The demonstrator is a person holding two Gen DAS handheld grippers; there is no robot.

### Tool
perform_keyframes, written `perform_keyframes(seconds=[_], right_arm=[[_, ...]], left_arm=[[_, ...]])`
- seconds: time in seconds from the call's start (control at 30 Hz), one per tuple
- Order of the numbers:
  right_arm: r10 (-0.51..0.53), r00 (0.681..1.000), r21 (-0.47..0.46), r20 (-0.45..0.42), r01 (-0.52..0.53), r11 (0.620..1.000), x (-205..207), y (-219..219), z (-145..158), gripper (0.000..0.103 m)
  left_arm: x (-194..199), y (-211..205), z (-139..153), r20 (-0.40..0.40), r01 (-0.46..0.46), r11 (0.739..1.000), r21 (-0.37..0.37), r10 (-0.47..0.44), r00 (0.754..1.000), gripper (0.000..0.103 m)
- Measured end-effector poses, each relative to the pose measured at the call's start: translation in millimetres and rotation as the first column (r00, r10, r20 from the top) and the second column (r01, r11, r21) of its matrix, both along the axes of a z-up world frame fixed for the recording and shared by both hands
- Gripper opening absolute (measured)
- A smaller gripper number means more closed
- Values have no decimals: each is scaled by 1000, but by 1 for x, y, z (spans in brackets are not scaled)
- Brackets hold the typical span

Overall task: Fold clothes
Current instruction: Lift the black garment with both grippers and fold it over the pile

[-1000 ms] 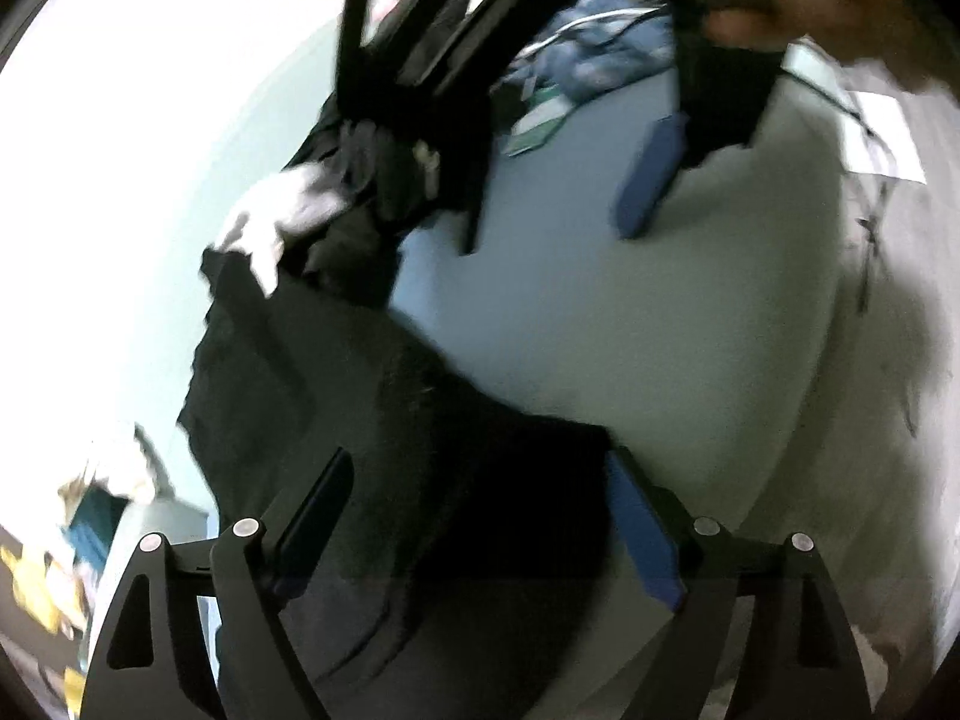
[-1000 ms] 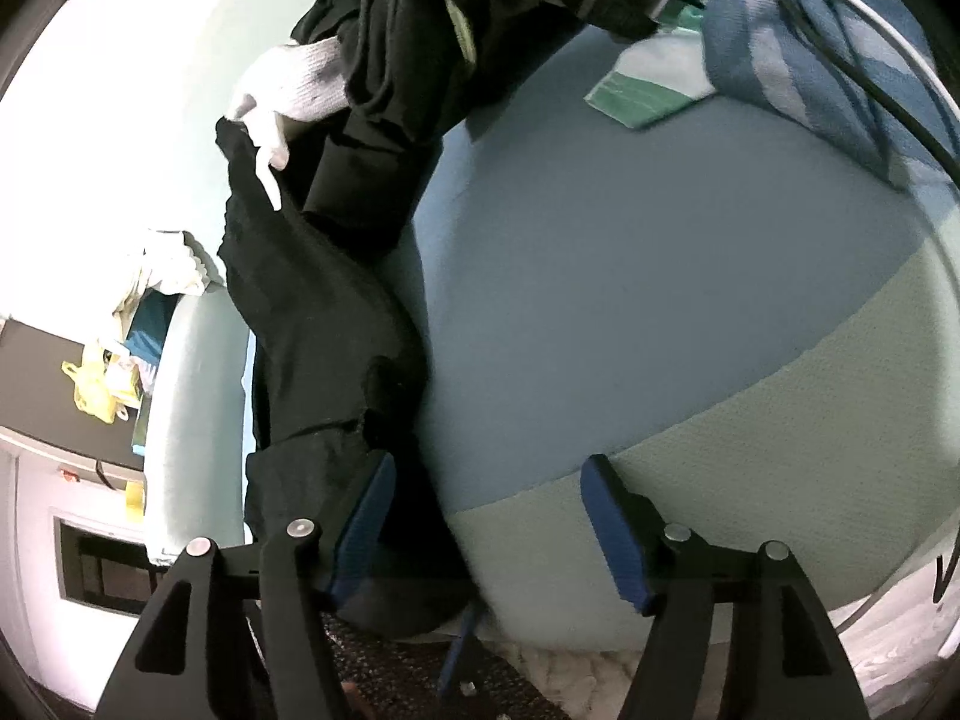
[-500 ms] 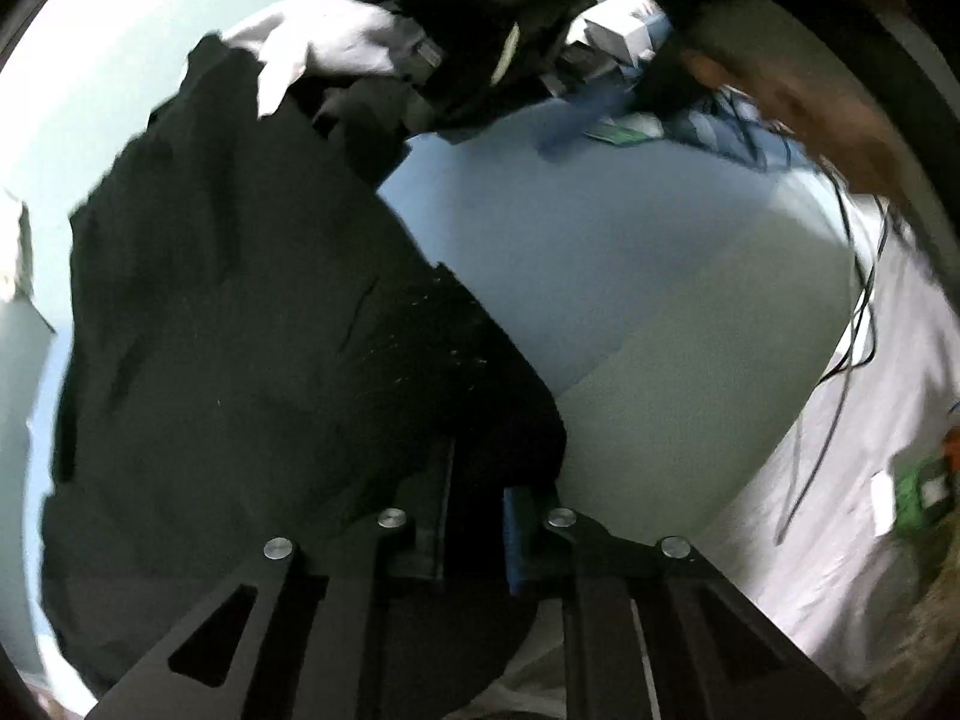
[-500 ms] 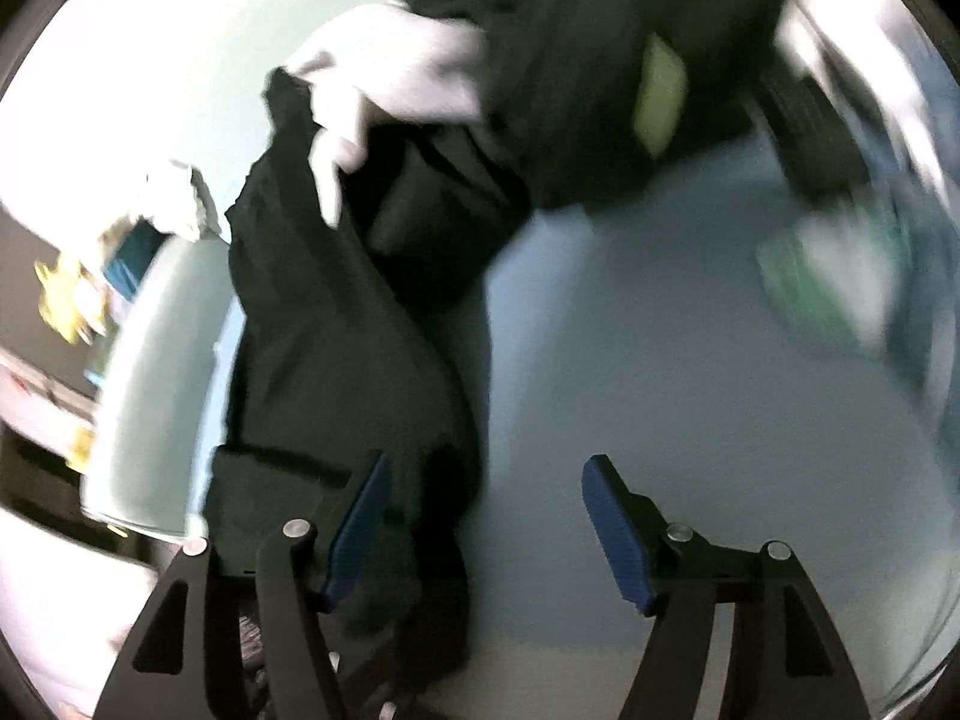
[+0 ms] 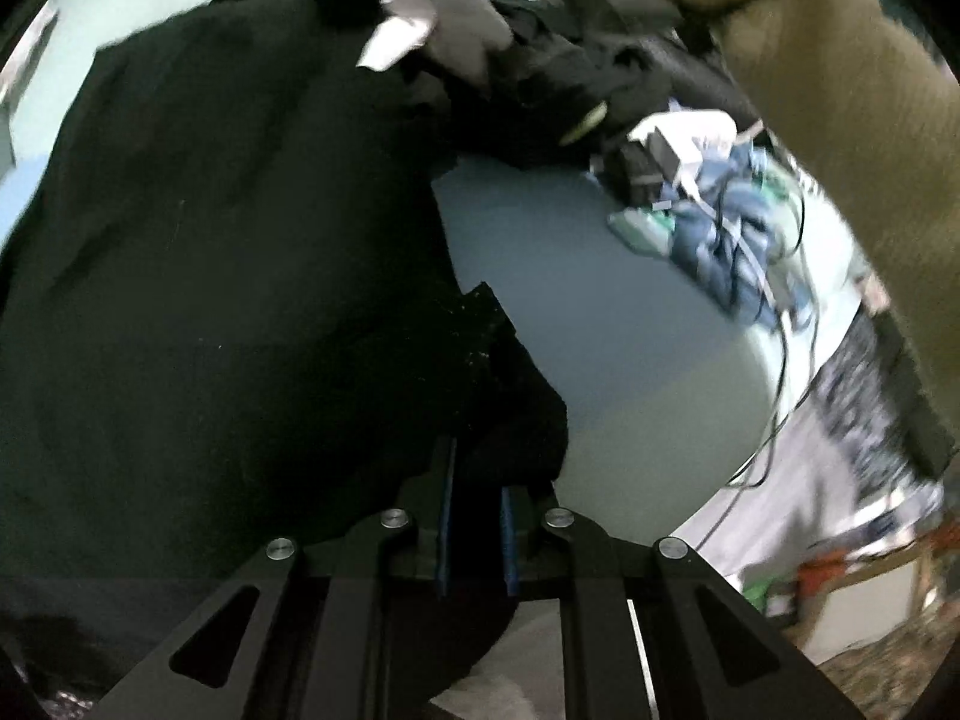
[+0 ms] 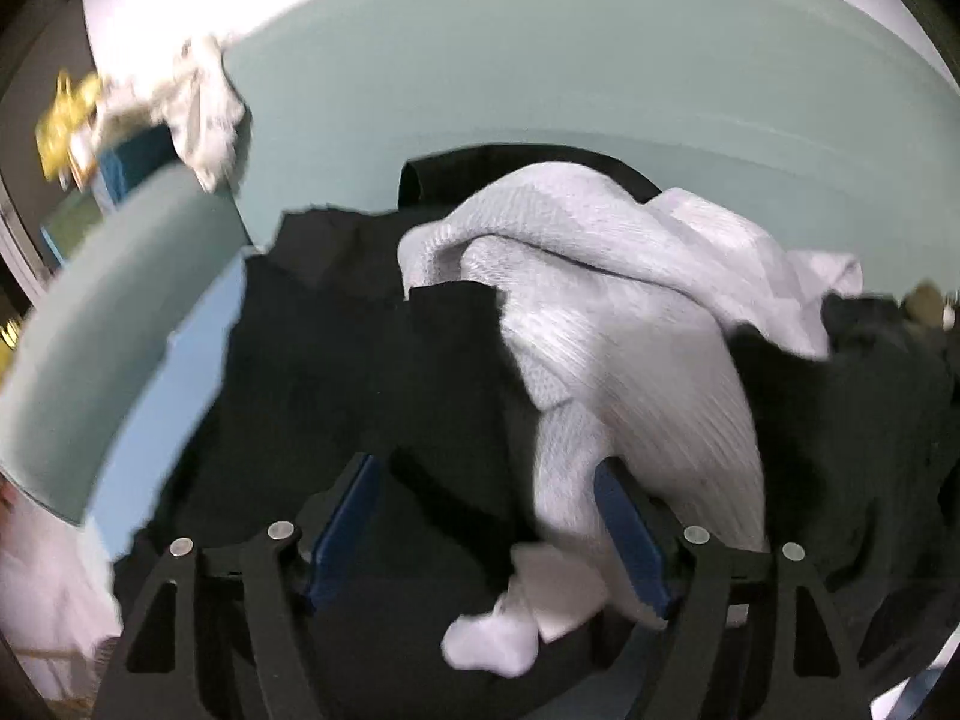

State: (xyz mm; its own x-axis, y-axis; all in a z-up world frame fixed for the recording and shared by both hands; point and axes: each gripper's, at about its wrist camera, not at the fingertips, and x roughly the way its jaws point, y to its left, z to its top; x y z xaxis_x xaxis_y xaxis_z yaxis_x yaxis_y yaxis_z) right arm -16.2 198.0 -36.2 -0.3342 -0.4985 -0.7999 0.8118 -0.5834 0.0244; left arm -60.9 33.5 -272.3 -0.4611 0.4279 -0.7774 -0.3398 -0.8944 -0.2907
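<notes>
The left gripper, bottom centre of its view, is clamped on an edge of the black garment filling the left. The right gripper is closing over black cloth with the white garment crossing to its right, pads not yet pressing. Step: taking hold to spread the black piece; next, probably pinch black cloth only.

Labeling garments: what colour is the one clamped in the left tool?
Black garment; shows best in the left wrist view.
</notes>
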Motion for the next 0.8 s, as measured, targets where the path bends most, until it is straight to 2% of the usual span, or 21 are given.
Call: perform_keyframes(seconds=[0.03, 0.07, 0.1, 0.23, 0.37, 0.5, 0.67, 0.73, 0.8], right_arm=[[14, 999, 28, -49, -13, 1000, 6, -5, 2, 41], [19, 999, 26, -51, -17, 1000, 8, -6, 4, 14], [22, 999, 18, -43, -21, 1000, 10, -6, 6, 10], [-5, 1000, -53, -1, 5, 999, 13, -4, 25, 7], [-22, 1000, -87, 14, 23, 996, 19, -21, 38, 7], [-36, 999, -97, 16, 37, 995, 28, -51, 43, 7], [-65, 998, -60, 11, 65, 996, 30, -93, 39, 7], [-71, 997, -34, -1, 71, 997, 30, -107, 34, 7], [-83, 996, -4, -14, 83, 997, 29, -121, 27, 7]], left_arm=[[-1, -4, 1, 0, -5, 1000, 15, 5, 1000, 12], [0, -10, 4, 3, -14, 999, 41, 14, 1000, 12], [1, -16, 6, 6, -23, 998, 67, 23, 1000, 12], [7, -47, 20, 18, -82, 983, 167, 80, 997, 12], [11, -95, 29, 46, -208, 947, 245, 203, 978, 11], [15, -142, 15, 136, -343, 899, 274, 317, 939, 9], [23, -182, -8, 261, -466, 829, 311, 396, 880, 8], [27, -188, -13, 273, -488, 821, 297, 417, 867, 8], [32, -192, -12, 262, -495, 823, 278, 431, 863, 6]])
